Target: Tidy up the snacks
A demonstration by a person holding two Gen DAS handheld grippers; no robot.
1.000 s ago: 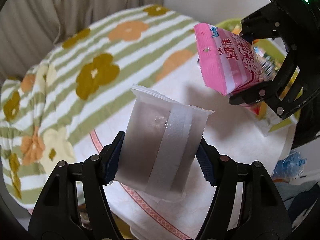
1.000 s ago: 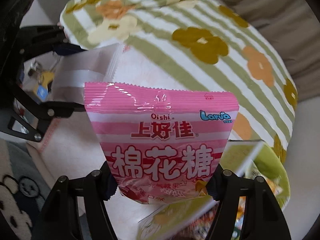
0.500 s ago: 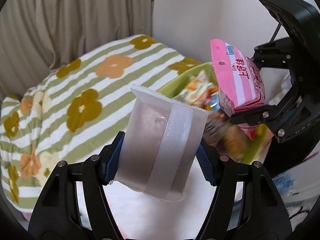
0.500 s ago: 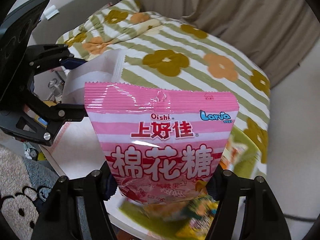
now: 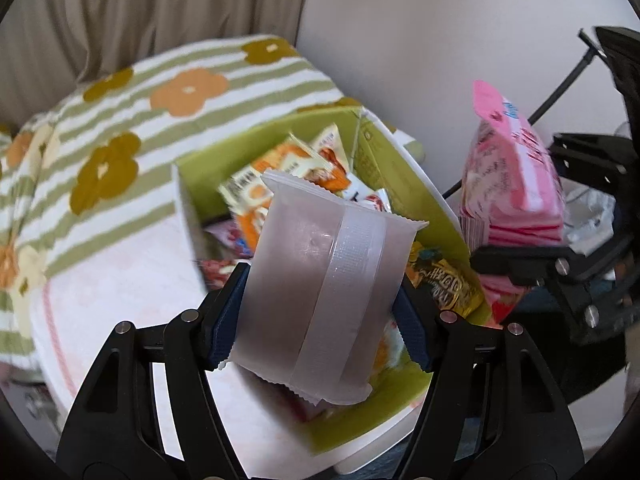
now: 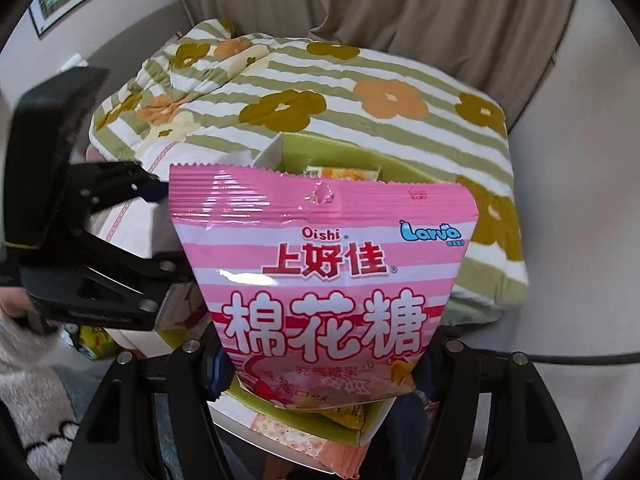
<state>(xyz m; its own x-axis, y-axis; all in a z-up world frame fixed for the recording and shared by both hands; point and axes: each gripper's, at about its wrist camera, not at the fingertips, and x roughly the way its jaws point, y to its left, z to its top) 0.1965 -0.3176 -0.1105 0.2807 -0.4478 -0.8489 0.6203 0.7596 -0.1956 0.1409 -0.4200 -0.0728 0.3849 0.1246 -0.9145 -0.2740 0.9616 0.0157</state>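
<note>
a second ago both packets hung over the white cloth; now the green box [image 5: 400, 176] of snacks lies under them, beside the flowered blanket [image 6: 360, 92]. the left gripper [image 5: 320, 312] is part-closed, its blue pads pressing the sides of the frosted packet [image 5: 320, 280] — held above the box. the right gripper [image 6: 320, 364] clamps the pink marshmallow bag [image 6: 324, 280] low down — upright over the box.

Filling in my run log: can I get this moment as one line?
left claw: shut on frosted packet | right claw: shut on pink marshmallow bag | both above green snack box | box: holds snack packets
</note>
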